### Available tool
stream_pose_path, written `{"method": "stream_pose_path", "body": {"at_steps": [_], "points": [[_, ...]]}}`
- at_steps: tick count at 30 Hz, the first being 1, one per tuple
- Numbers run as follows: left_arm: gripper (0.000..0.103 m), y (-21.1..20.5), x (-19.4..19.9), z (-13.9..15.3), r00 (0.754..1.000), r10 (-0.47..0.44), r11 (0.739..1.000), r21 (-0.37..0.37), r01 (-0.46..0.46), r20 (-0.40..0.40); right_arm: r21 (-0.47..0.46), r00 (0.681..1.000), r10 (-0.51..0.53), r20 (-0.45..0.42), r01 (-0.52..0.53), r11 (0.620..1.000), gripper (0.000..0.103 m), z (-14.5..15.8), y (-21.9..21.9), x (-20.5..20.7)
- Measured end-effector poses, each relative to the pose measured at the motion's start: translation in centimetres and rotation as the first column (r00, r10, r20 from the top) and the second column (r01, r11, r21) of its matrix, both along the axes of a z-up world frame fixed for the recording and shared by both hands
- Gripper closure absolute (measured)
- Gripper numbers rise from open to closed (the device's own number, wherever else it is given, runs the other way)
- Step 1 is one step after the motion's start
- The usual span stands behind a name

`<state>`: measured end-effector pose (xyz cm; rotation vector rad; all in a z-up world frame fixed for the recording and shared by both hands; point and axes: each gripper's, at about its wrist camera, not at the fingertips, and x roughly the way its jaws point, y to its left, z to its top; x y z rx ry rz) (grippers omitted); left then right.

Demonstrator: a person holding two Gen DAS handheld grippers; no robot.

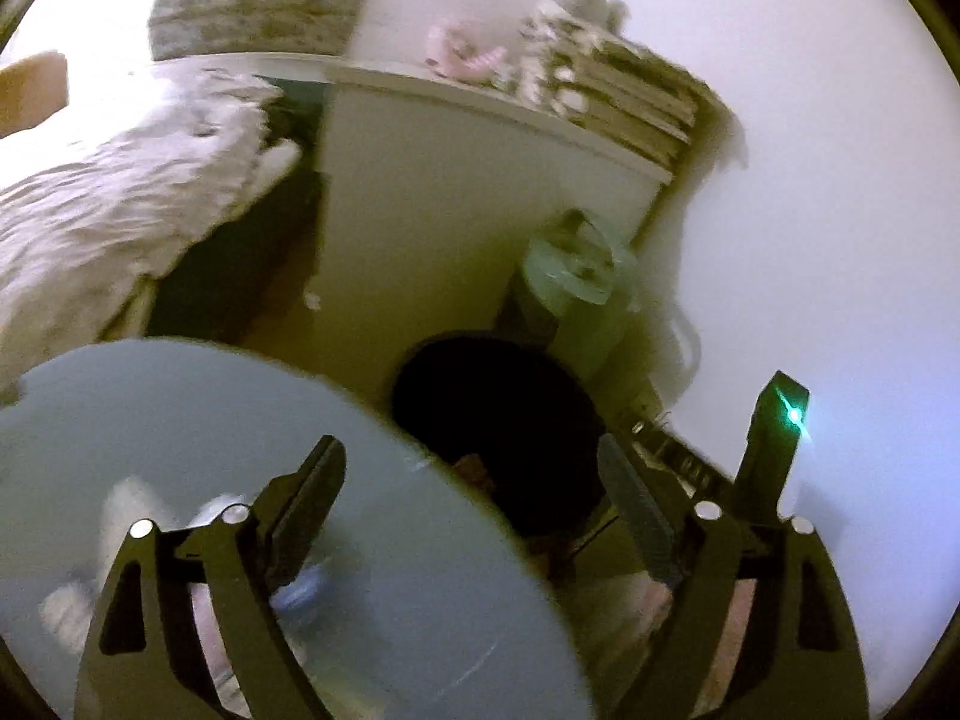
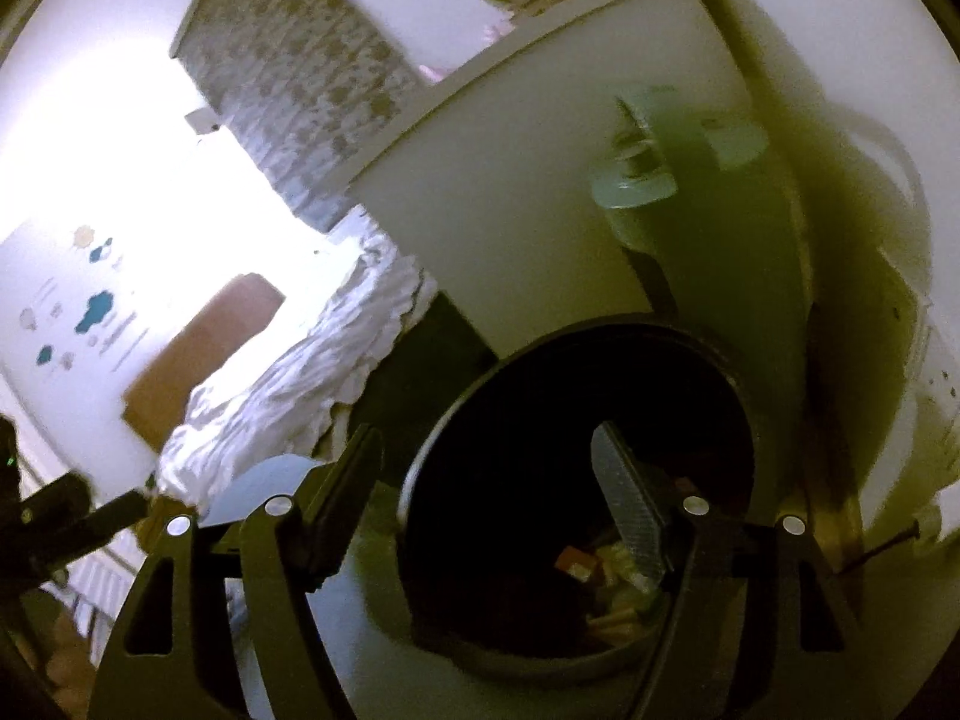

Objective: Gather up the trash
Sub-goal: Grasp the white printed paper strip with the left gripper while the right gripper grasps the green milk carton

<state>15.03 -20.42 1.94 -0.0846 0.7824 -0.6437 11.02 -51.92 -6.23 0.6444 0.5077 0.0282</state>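
A round dark trash bin (image 2: 576, 420) stands on the floor beside a white cabinet. Pieces of trash (image 2: 606, 576), brown and pale, lie at its bottom. My right gripper (image 2: 486, 504) is open and empty, right over the bin's mouth. The bin also shows in the left wrist view (image 1: 504, 420), partly hidden behind a round pale blue-grey lid (image 1: 240, 480). My left gripper (image 1: 474, 504) is open, its left finger in front of the lid, its right finger over the bin's edge. I cannot tell whether it touches the lid.
A white cabinet (image 1: 456, 180) stands behind the bin with books (image 1: 636, 102) stacked on top. A pale green object (image 1: 570, 270) leans by the cabinet. A bed with white rumpled bedding (image 1: 108, 198) lies to the left. A white wall (image 1: 810, 180) is on the right.
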Motion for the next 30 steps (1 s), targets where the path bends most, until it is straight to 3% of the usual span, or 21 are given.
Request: {"method": "stream_pose_path", "body": {"at_steps": [3, 6, 9, 11, 14, 17, 19, 21, 23, 24, 25, 26, 30], "points": [[0.016, 6.0, -2.0, -0.1, 0.997, 0.080, 0.996, 0.025, -0.080, -0.006, -0.005, 0.998, 0.065, 0.019, -0.065, 0.998, 0.021, 0.6, 1.9, -0.5], [0.016, 11.6, -4.3, -1.3, 0.987, 0.159, 0.985, 0.075, -0.156, -0.035, -0.019, 0.984, 0.172, 0.042, -0.171, 0.985, 0.021, 1.5, 4.7, -1.4], [0.016, 14.6, -6.2, -2.6, 0.982, 0.176, 0.978, 0.124, -0.167, -0.064, -0.041, 0.949, 0.313, 0.031, -0.312, 0.949, 0.021, 2.5, 8.8, -2.2], [0.016, 15.3, -7.5, -3.5, 0.985, 0.156, 0.978, 0.149, -0.143, -0.079, -0.060, 0.915, 0.404, 0.013, -0.403, 0.913, 0.020, 3.1, 11.8, -2.8], [0.016, 14.5, -9.3, -5.1, 0.991, 0.092, 0.981, 0.177, -0.074, -0.094, -0.111, 0.837, 0.544, -0.057, -0.547, 0.830, 0.020, 4.2, 17.4, -3.6], [0.016, 12.2, -10.2, -7.3, 0.995, 0.037, 0.966, 0.258, -0.013, -0.088, -0.191, 0.786, 0.601, -0.146, -0.618, 0.762, 0.020, 5.0, 21.8, -4.0], [0.018, 11.2, -10.7, -8.3, 0.996, 0.002, 0.959, 0.283, 0.024, -0.089, -0.247, 0.770, 0.602, -0.211, -0.638, 0.730, 0.020, 5.1, 24.1, -3.8], [0.038, 10.2, -11.0, -8.9, 0.995, -0.036, 0.952, 0.300, 0.062, -0.091, -0.292, 0.762, 0.576, -0.297, -0.647, 0.705, 0.020, 4.5, 26.0, -3.2], [0.052, 9.5, -11.1, -9.7, 0.994, -0.057, 0.936, 0.342, 0.085, -0.093, -0.277, 0.735, 0.571, -0.366, -0.672, 0.687, 0.021, 3.6, 27.2, -2.6], [0.061, 9.2, -11.1, -10.1, 0.994, -0.058, 0.925, 0.369, 0.086, -0.088, -0.266, 0.725, 0.573, -0.381, -0.680, 0.684, 0.029, 3.1, 27.3, -2.5], [0.065, 9.0, -11.0, -10.4, 0.994, -0.058, 0.921, 0.379, 0.088, -0.090, -0.254, 0.714, 0.577, -0.396, -0.689, 0.679, 0.036, 2.7, 27.5, -2.3], [0.070, 9.1, -11.1, -10.4, 0.994, -0.059, 0.925, 0.369, 0.090, -0.095, -0.251, 0.708, 0.570, -0.418, -0.692, 0.677, 0.050, 2.2, 27.7, -2.2], [0.073, 10.2, -10.4, -10.0, 0.996, -0.010, 0.944, 0.327, 0.040, -0.092, -0.205, 0.720, 0.594, -0.358, -0.681, 0.703, 0.051, 2.2, 26.3, -2.6]]}}
